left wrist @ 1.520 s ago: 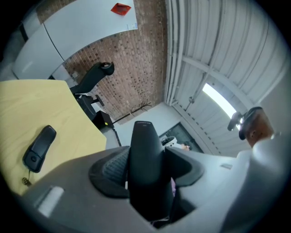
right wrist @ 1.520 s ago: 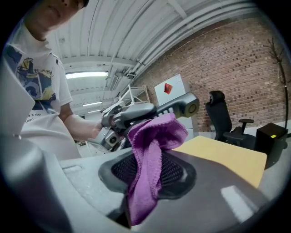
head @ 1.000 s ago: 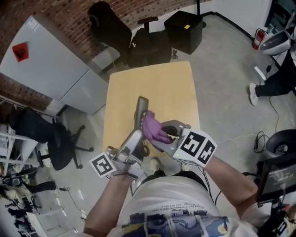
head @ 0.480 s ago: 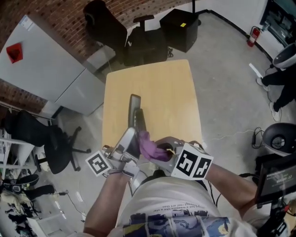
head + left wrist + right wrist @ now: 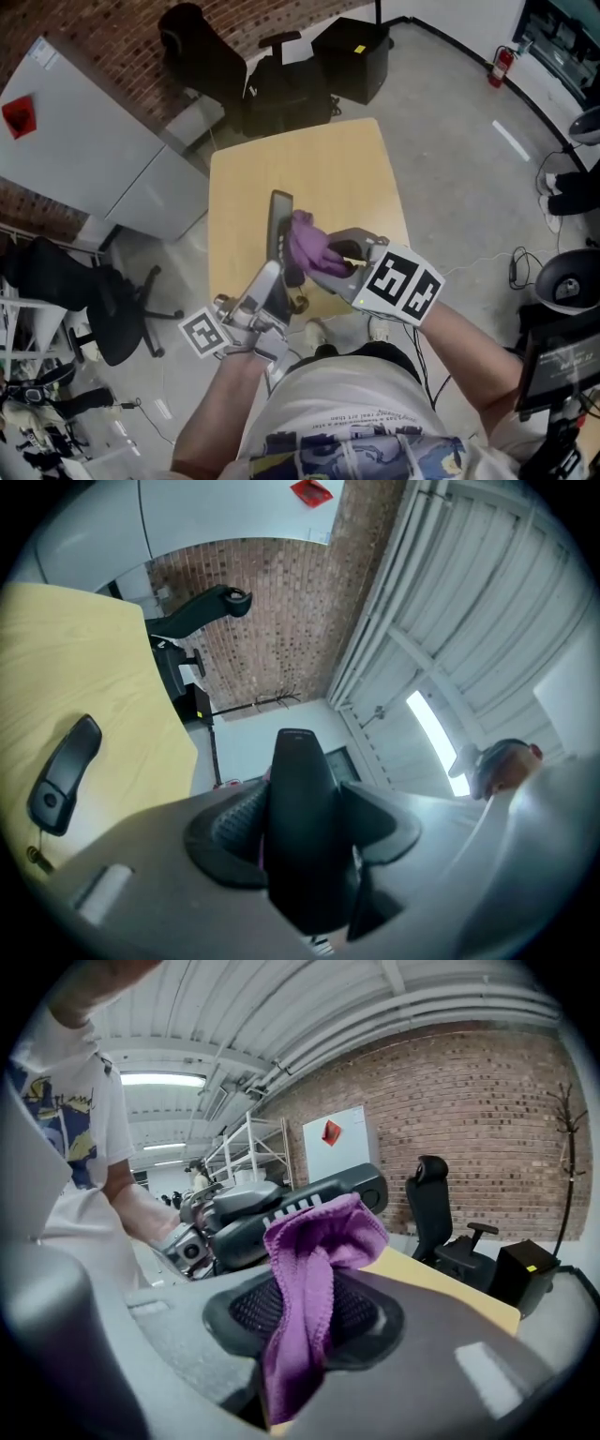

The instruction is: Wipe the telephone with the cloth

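purple cloth (image 5: 309, 247) against black telephone (image 5: 279, 220)

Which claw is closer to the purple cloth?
Right. The right claw grips the cloth; the left claw is just beside it, gripping the phone.

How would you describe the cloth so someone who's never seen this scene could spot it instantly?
Start at the light wooden table and go to its near edge, where the two grippers meet. The cloth is bunched in the right gripper, up against the telephone handset clamped in the left gripper. It's the only purple, soft thing among black and grey hardware.
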Tool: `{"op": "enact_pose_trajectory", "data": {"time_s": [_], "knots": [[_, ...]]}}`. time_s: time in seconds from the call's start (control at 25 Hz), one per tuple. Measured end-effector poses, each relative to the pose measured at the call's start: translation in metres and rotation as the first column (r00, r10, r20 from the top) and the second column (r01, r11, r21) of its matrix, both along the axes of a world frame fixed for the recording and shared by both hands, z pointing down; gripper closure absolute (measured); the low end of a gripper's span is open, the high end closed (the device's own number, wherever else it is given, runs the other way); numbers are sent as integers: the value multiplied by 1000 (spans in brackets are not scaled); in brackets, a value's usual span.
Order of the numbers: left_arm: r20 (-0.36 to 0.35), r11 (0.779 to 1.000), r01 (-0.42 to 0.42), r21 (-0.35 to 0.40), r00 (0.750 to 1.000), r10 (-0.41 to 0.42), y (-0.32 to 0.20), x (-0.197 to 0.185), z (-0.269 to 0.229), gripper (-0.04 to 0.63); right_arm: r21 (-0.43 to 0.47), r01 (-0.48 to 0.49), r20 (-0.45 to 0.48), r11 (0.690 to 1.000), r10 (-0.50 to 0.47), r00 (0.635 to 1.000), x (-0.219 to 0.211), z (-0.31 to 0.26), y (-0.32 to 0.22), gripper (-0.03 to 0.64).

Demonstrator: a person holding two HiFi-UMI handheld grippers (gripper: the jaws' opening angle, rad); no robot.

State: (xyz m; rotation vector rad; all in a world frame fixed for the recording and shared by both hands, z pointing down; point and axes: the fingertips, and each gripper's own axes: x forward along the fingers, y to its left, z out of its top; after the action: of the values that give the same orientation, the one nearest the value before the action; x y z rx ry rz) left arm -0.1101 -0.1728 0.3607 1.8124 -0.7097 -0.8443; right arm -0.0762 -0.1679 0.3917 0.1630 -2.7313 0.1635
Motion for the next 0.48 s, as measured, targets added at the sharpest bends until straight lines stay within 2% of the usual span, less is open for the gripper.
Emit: {"op": "enact_pose_trajectory", "data": {"time_s": [0.12, 0.48], "knots": [[-36, 1000, -15, 5, 999, 15, 0, -4, -2, 344, -13, -24, -12, 1000, 24, 1000, -9, 4, -4, 511], [-74, 1000, -25, 6, 997, 26, -9, -31, 0, 344, -4, 49, -71, 999, -49, 996, -39, 13, 44, 511]]}}
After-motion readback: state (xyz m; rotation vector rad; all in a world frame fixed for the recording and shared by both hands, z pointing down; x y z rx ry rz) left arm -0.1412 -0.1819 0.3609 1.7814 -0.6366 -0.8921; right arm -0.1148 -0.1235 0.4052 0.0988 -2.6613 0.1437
